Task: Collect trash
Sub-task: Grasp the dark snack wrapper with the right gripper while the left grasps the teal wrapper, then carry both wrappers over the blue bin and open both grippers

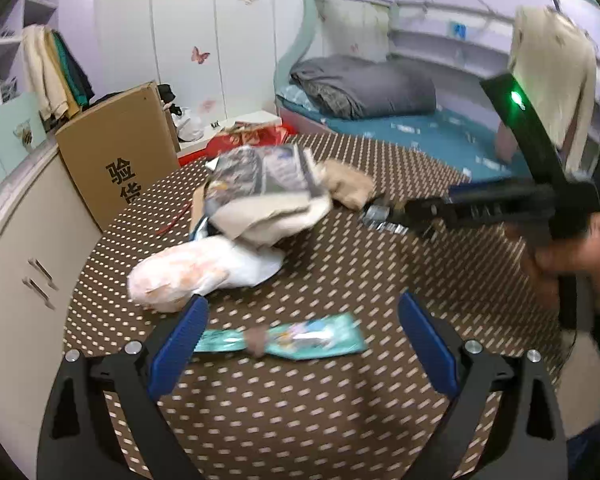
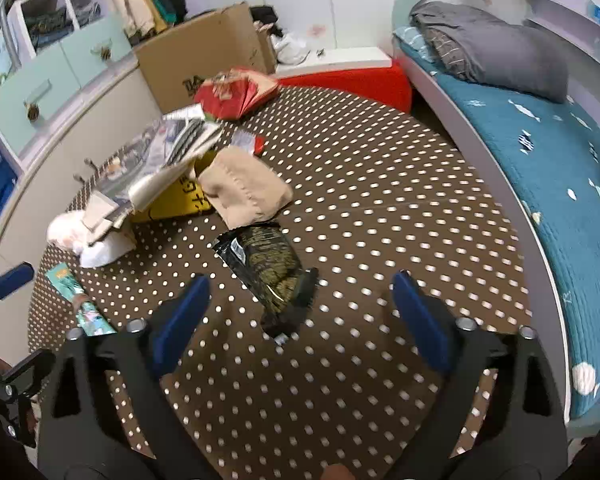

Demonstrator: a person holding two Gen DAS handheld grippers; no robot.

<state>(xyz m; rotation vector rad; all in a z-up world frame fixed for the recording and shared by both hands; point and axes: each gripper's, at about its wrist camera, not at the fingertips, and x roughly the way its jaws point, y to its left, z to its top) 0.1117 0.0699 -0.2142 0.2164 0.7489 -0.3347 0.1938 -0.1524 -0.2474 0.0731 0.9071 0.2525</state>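
Reaching for litter on the dotted tabletop [image 2: 380, 208]

Both grippers stood spread and empty: the left gripper [image 1: 300, 332] framed a teal wrapper [image 1: 288, 338], the right gripper [image 2: 300, 304] a black snack packet [image 2: 270, 268]. Nothing looked collected yet; a white bag [image 1: 188, 270], papers [image 1: 260, 176] and a tan cloth [image 2: 246, 188] lay heaped beyond, apparently left to gather

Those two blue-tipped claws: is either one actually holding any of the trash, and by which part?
Nothing is held. The left gripper stands open above the teal wrapper; the right gripper stands open above the black packet. Neither one's jaws touch the trash.
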